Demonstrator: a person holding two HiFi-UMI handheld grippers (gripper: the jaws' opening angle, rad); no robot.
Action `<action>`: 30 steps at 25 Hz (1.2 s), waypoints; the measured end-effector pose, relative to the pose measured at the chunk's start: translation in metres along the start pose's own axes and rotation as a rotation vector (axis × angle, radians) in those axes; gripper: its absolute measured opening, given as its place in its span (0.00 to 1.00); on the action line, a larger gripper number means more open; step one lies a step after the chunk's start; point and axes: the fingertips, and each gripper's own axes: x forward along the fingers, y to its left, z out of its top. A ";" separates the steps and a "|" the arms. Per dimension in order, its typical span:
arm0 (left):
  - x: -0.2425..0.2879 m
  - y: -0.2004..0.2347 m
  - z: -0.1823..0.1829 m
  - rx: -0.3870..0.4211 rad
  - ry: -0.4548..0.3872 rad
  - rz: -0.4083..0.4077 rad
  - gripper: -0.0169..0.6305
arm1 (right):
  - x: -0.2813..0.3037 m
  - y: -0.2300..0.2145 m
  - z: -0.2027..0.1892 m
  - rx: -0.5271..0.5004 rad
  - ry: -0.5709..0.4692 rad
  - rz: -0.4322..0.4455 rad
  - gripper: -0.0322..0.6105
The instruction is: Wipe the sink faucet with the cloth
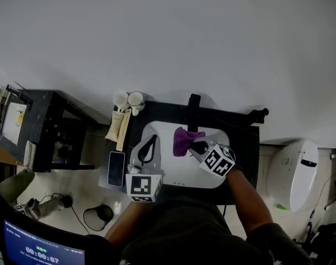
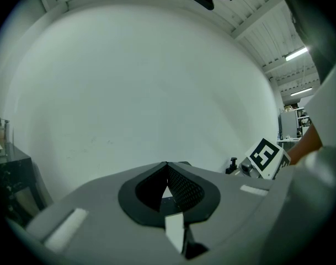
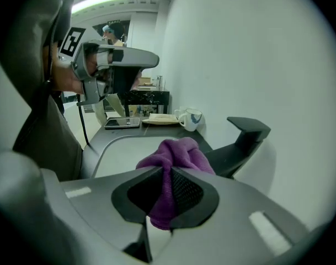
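One cloth [image 1: 184,140], clamped in the right gripper [image 1: 198,147], hangs just before the faucet [image 1: 193,112]; the left gripper [image 1: 148,150], farther off, is closed on nothing.

The head camera looks steeply down from high above the left claw [image 1: 150,142] and right claw [image 1: 196,146], taking in the whole sink [image 1: 181,173] under them and the white wall [image 1: 168,37] beyond. The left claw's camera sits close behind its jaws, tilted up at that wall (the other claw's marker cube [image 2: 264,155] shows to its right). The right claw's camera, equally close, looks over the cloth [image 3: 176,153] across the sink, with the faucet [image 3: 242,139] just to its right. It shares the sink, the faucet and the left claw with the head view.
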 end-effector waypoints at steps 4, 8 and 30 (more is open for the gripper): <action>-0.002 0.004 -0.003 0.002 0.001 0.010 0.04 | 0.002 0.022 -0.012 0.026 0.008 0.022 0.12; -0.004 0.005 -0.005 -0.004 0.005 0.016 0.04 | 0.001 0.034 -0.023 0.040 0.013 0.022 0.12; -0.007 0.009 -0.021 0.030 0.075 0.054 0.04 | 0.021 -0.100 -0.030 0.055 -0.115 -0.349 0.12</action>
